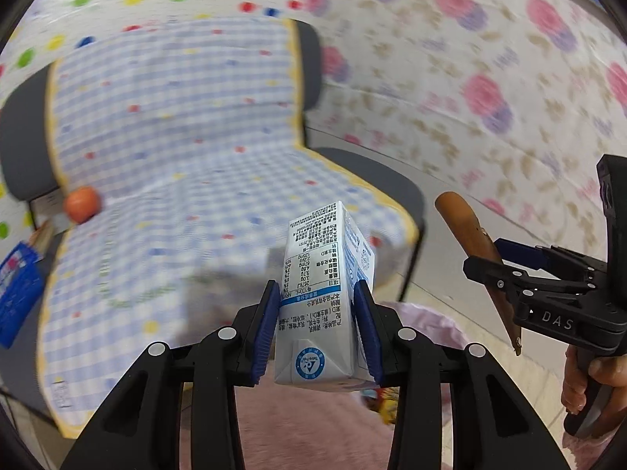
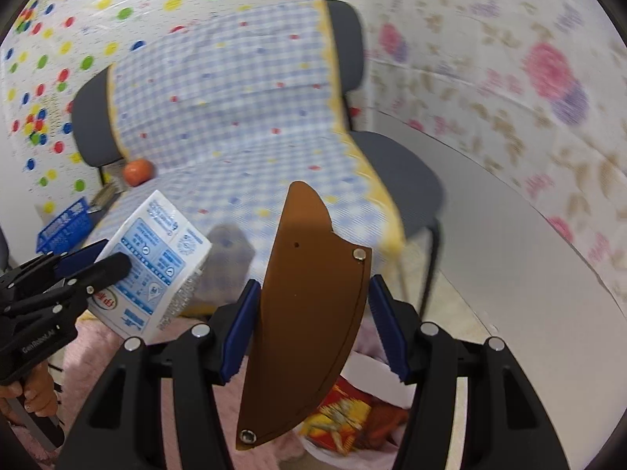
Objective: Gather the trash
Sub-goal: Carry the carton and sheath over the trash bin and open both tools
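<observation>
While clamped, milk carton [image 1: 325,297] points away — sheath [image 2: 309,313] (brown) upright.

Both grippers are showing black linkage arms with silver rivets and ribbed blue pads; the right gripper [image 1: 505,264] is wearing white "DAS" lettering.

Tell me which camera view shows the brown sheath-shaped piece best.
The right wrist view: the brown sheath-shaped piece fills the middle, broad face toward the camera, both rivets visible, held in the right gripper. The left wrist view shows it only edge-on and small at the right, partly hidden by that gripper.
</observation>
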A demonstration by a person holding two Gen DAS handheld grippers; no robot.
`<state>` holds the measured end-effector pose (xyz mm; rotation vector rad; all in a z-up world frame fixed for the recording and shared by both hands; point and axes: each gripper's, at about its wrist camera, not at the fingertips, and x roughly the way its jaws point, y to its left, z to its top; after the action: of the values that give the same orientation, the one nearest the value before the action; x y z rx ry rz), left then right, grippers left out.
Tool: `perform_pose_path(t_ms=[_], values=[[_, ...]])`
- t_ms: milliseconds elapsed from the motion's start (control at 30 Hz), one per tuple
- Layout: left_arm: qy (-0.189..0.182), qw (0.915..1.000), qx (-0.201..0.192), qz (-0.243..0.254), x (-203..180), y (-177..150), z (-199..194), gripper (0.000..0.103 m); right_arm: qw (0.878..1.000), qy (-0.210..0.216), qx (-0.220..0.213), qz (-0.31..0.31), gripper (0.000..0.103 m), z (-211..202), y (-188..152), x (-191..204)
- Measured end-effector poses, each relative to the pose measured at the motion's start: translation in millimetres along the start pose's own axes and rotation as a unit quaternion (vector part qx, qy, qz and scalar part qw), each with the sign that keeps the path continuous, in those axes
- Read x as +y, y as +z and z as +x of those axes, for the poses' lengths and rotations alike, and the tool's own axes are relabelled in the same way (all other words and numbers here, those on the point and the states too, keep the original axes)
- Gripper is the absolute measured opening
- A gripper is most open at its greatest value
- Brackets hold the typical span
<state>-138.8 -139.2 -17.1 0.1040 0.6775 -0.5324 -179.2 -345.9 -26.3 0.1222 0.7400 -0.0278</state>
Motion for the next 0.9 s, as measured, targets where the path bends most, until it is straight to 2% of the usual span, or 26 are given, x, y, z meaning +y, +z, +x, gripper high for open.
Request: perform_pose_path(t_ms=[200, 400, 567, 633, 667, 733, 900], values=[[-0.049, 0.9975, 0.02, 0.048, -51, -9, 30, 0.04, 0.999, -0.043, 0.01, 0.028, 0.057, -6, -29, -35], [-0.073, 0.9938, 0.037, 0.075, -83, -11, 57, 0.04, 0.997, -0.044, 0.029, 0.049, 0.057, 2, -44, -57], [-0.084, 0.9919, 0.048, 0.082, -93, -7, 80, 0.04, 0.996, -0.038, 0.042, 0.062, 0.057, 14, -50, -74], [-0.084, 0.9916, 0.054, 0.082, -95, -6, 87, 0.042, 0.996, -0.038, 0.051, 0.067, 0.064, 21, -51, -81], [-0.087, 0.9913, 0.057, 0.08, -96, -5, 90, 0.051, 0.996, -0.038, 0.052, 0.069, 0.074, 22, -51, -83], [-0.079, 0.9918, 0.064, 0.077, -95, -5, 95, 0.076, 0.995, -0.038, 0.052, 0.075, 0.076, 23, -53, -87], [-0.066, 0.9925, 0.075, 0.07, -86, -8, 98, 0.081, 0.994, -0.048, 0.043, 0.09, 0.076, 13, -52, -97]])
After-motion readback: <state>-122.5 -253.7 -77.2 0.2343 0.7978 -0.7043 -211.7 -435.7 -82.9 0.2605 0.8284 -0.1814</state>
